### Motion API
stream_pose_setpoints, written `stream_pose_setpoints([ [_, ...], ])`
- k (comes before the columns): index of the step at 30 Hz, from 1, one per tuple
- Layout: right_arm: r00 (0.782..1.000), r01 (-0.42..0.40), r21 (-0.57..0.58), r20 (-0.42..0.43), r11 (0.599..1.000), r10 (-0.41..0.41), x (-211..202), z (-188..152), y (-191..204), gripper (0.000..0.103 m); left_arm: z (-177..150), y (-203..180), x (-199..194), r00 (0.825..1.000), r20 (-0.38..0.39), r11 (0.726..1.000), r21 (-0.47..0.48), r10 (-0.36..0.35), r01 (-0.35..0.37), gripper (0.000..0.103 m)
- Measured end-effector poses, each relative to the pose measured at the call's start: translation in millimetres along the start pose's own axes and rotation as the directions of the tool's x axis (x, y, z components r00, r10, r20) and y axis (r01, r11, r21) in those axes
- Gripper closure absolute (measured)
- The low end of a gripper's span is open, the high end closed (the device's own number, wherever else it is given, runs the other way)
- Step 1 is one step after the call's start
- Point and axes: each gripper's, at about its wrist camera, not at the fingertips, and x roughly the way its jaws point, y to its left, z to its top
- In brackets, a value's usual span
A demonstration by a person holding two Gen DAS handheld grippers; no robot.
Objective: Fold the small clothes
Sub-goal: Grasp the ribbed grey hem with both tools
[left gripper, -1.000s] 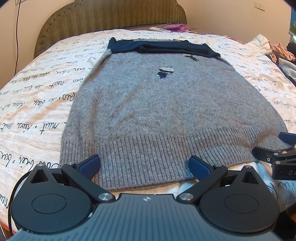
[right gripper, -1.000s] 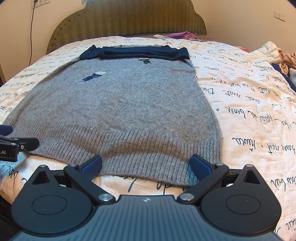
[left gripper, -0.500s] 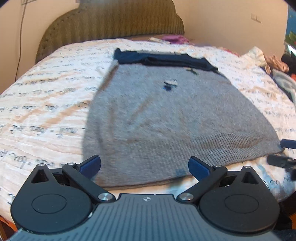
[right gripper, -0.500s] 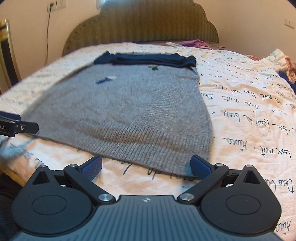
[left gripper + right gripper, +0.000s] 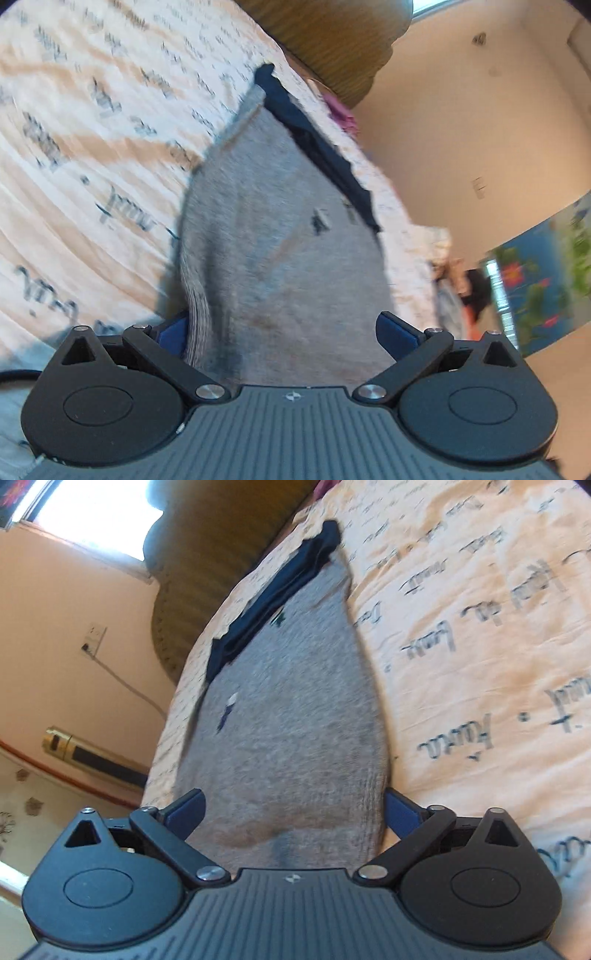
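Sweater: The gray sweater (image 5: 280,258) lies flat on the bed (image 5: 74,166). Its dark blue top band (image 5: 317,147) is at the far end, near the headboard (image 5: 332,40). The ribbed bottom hem is the near end, right by my fingers.

Left gripper: My left gripper (image 5: 280,332) is at the sweater's near left corner. Its fingers (image 5: 397,330) are spread wide. The hem edge stands up just beside the left finger. The picture is blurry and tipped, so I cannot tell if the cloth touches a pad.

Right gripper: My right gripper (image 5: 293,808) is at the sweater's near right corner. Its fingers (image 5: 186,808) are spread wide too, one on each side of the hem. Nothing is pinched.

Why here: I think I have one gripper at each bottom corner so I can lift the hem evenly and bring it up toward the blue band.

Next: I judge each gripper needs to close on its corner first.

Watch out: The knit looks soft and floppy, so a weak pinch could let one corner slip and make the fold crooked.
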Motion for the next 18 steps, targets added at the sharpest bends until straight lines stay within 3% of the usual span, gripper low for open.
stream_pose_setpoints([
  [2, 0.998, -0.028, 0.009, -0.054, 1.000, 0.028, 9, 2, -1, 0.039, -1, 1, 2, 0.999, -0.018, 0.999, -0.007, -0.031, 0.031, 0.003],
  [4, 0.993, -0.045, 0.020, -0.108, 0.999, 0.047, 19, 0, -5, 0.056, -3, 1, 4, 0.998, -0.048, 0.999, 0.007, -0.049, 0.049, 0.007],
  [6, 0.990, -0.058, 0.016, -0.124, 0.998, 0.059, 24, -5, -8, 0.057, -5, 1, 8, 0.994, -0.092, 0.998, 0.026, -0.055, 0.057, 0.018],
  [7, 0.990, -0.070, 0.022, -0.122, 0.997, 0.073, 24, -6, -9, 0.057, -5, 1, 11, 0.993, -0.112, 0.998, 0.035, -0.038, 0.042, 0.029],
  [10, 0.987, -0.105, 0.062, -0.112, 0.993, 0.112, 24, -4, -14, 0.059, 0, 6, 19, 0.989, -0.148, 0.999, 0.042, -0.001, 0.008, 0.045],
  [15, 0.985, -0.119, 0.109, -0.112, 0.987, 0.131, 23, 2, -24, 0.067, 18, 14, 20, 0.984, -0.179, 1.000, 0.022, -0.010, 0.014, 0.050],
  [18, 0.984, -0.124, 0.117, -0.117, 0.985, 0.138, 22, 3, -26, 0.067, 28, 10, 11, 0.987, -0.151, 0.997, 0.043, -0.059, 0.066, 0.049],
])
